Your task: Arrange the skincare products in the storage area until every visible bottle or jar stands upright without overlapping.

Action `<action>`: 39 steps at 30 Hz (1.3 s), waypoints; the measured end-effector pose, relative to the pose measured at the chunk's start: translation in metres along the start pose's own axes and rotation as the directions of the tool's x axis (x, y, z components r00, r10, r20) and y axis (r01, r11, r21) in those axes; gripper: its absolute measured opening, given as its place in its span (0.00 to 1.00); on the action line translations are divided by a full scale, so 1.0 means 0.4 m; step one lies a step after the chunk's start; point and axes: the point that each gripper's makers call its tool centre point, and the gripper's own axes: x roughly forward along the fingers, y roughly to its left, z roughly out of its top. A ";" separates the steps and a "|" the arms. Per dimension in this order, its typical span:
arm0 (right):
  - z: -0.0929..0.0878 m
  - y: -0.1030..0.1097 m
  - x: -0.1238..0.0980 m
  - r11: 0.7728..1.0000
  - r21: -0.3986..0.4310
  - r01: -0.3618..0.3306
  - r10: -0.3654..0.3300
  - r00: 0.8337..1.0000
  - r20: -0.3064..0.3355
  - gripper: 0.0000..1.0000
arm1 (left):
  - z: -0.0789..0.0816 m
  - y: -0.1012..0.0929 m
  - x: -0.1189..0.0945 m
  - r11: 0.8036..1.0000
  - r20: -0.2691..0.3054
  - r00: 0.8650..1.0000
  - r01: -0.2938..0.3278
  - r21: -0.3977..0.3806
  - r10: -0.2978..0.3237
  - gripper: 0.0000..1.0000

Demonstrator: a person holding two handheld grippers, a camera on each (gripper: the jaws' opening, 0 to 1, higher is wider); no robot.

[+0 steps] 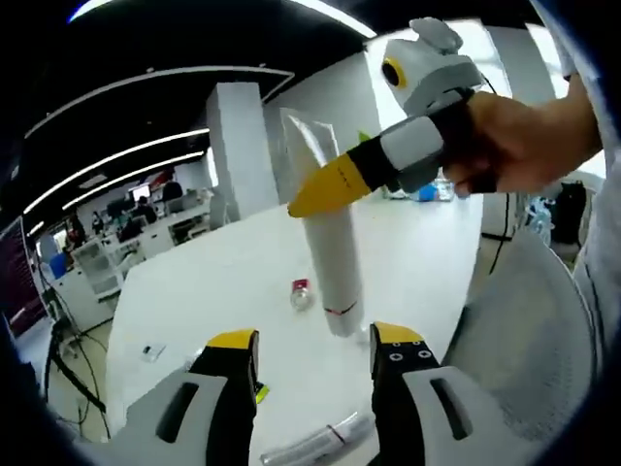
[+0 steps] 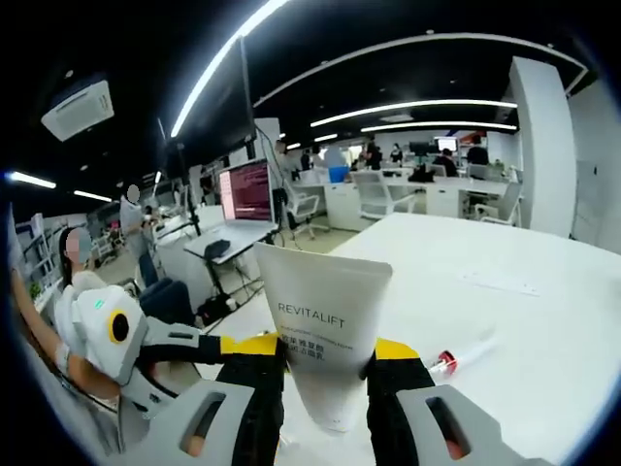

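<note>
- Skincare tube (image 2: 325, 325), white and printed REVITALIFT, is gripped between the right claw (image 2: 325, 364) jaws and held in the air above the white bench (image 2: 543, 320).
- In the left gripper view the same tube hangs cap down, its cap end just above the bench surface, well in from the edges.
- Left claw (image 1: 315, 354) is wide and holds nothing, just below the tube.
- A small red-capped bottle (image 1: 301, 293) lies on its side beyond; another tube (image 1: 315, 445) lies near the bench's near edge.
- Judgement: lower straight down, seat the cap flat, then release slowly; the tall tube looks tippy.
</note>
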 end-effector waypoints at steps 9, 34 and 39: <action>0.052 -0.118 -0.009 0.998 0.008 0.066 -0.067 0.997 0.033 0.27 | -0.100 0.027 0.021 0.999 -0.117 0.993 -0.021 0.026 0.024 0.54; 0.156 -0.475 0.054 0.967 -0.039 0.253 -0.251 0.967 0.050 0.27 | -0.126 -0.006 0.024 0.998 -0.170 0.985 0.040 0.051 -0.030 0.43; 0.147 -0.534 0.071 0.961 -0.018 0.277 -0.276 0.960 0.044 0.27 | -0.129 -0.005 0.024 0.998 -0.176 0.984 0.039 0.050 -0.029 0.41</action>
